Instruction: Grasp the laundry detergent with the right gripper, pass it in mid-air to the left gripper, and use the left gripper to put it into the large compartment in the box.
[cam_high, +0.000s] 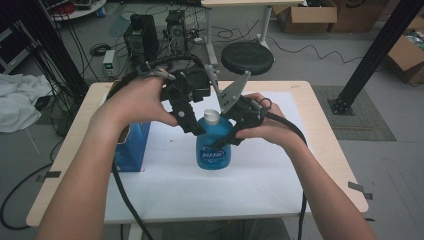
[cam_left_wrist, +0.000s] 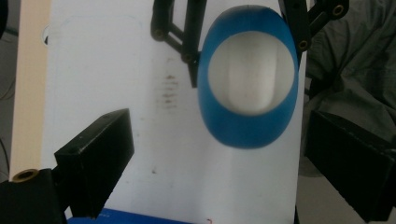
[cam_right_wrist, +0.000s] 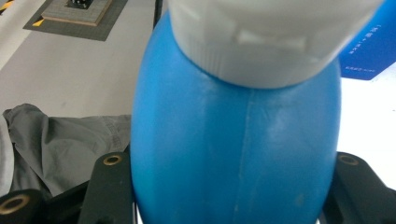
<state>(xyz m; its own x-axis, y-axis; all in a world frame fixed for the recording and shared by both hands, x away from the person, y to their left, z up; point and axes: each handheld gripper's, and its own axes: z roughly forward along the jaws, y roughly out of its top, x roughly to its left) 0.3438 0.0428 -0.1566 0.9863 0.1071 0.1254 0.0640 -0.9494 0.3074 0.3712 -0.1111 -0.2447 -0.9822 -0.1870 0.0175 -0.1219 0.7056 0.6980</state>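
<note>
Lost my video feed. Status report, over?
Right gripper shut on blue bottle. Left gripper open above its white cap. Blue box stands clear.

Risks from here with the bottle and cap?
1. The right hand-held gripper clamps the round blue bottle on its curved sides; it may slip or twist if the cap is worked.
2. The left hand-held gripper hangs open above the cap, off-centre in the left gripper view; closing now may catch the bottle's shoulder instead.
3. The blue box stands close beside the left forearm and could be knocked.
</note>
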